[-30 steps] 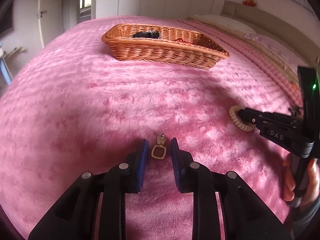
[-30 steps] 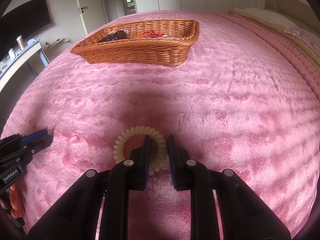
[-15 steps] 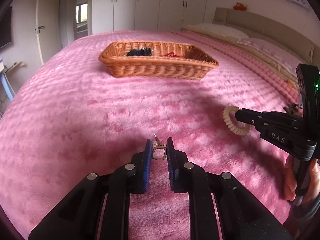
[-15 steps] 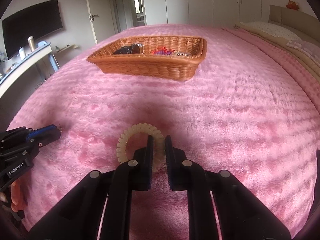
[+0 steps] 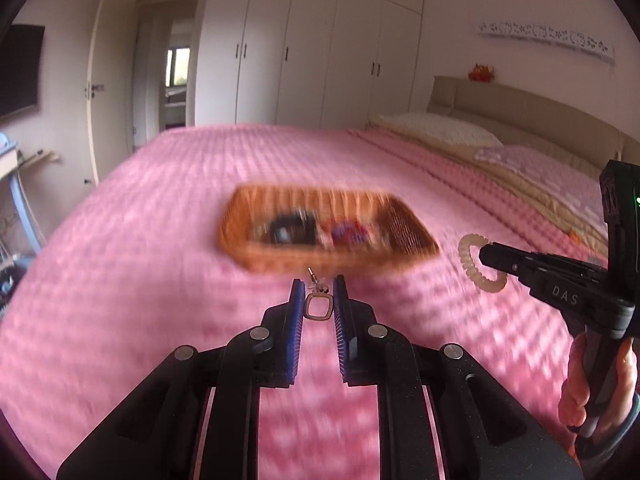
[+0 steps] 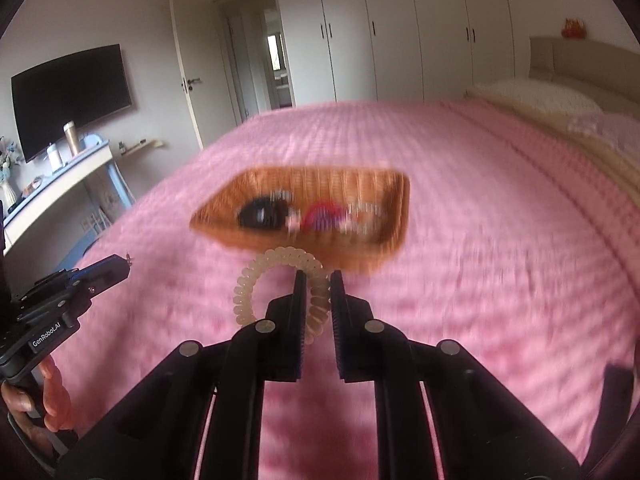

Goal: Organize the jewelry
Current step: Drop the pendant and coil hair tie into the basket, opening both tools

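My left gripper [image 5: 318,294] is shut on a small gold earring [image 5: 317,306] with a square frame and holds it in the air above the pink bedspread. My right gripper [image 6: 318,286] is shut on a cream spiral hair tie [image 6: 276,288], also lifted; the hair tie shows in the left wrist view too [image 5: 476,262]. A wicker basket [image 5: 248,258] lies ahead of both grippers on the bed, holding a dark item [image 6: 262,214], a red-blue item [image 6: 322,216] and a pale ring. The basket is blurred [image 6: 396,216].
The pink bedspread [image 5: 120,240] covers the whole bed. Pillows [image 5: 436,132] and a headboard lie at the far right. A desk with bottles and a wall TV [image 6: 72,96] stand at the left. White wardrobes fill the back wall.
Both grippers have risen off the bedspread with the earring and the hair tie and tilted up toward the basket. The left jaws closed on the earring.
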`<state>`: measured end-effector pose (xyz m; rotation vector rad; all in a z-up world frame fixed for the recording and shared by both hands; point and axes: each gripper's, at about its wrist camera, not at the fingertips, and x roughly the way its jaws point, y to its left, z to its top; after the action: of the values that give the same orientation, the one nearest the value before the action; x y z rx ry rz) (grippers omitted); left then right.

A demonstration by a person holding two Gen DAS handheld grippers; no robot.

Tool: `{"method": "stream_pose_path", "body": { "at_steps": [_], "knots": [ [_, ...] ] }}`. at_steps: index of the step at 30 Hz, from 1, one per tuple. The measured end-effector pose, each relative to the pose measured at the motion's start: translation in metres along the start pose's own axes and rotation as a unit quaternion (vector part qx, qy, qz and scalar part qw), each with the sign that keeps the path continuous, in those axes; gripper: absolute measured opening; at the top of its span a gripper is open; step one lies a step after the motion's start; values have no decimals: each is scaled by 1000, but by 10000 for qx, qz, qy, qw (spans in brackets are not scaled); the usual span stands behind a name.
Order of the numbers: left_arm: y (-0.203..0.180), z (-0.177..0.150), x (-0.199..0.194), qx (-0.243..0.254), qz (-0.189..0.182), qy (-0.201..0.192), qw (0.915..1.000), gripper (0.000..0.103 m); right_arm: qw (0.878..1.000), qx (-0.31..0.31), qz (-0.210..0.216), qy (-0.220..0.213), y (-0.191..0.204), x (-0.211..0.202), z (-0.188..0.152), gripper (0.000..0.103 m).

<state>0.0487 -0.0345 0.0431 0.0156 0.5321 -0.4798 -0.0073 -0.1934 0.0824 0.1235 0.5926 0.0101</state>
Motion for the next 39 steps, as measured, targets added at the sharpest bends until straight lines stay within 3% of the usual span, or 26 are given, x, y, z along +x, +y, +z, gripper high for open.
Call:
{"method": "stream_pose_path", "body": {
  "at_steps": [5,10,16,22,28,31,33,34,35,39],
  "knots": [
    [16,54,45,-116,7,-136,9998,13,9998,63,-180,39,-5,49,46,10],
    [30,87,109,-254,-93,18,9996,13,9982,321,-191,476,-17,115,78,10],
    [39,97,179,-453,-107,427,9980,13,9908,619,-99,1204,-26,187,87,10],
    [50,94,217,-646,-187,715,9952,13,9835,577,-177,1705,-22,233,83,10],
    [60,86,230,-882,-369,933,9910,13,9808,604,-160,1849,-23,246,80,11],
    [69,85,226,-1124,-612,969,9870,26,9795,687,-109,1892,-25,246,79,12],
    [73,87,215,-1197,-700,834,9868,33,9808,696,-185,1812,-28,236,80,24],
    [75,89,208,-1221,-720,769,9869,43,9825,696,-169,1720,-28,228,82,32],
    [76,91,198,-1249,-744,678,9871,46,9839,687,-135,1642,-28,221,85,33],
    [70,96,162,-1143,-738,422,9898,47,9907,561,-23,1237,-20,177,90,33]
  ]
}}
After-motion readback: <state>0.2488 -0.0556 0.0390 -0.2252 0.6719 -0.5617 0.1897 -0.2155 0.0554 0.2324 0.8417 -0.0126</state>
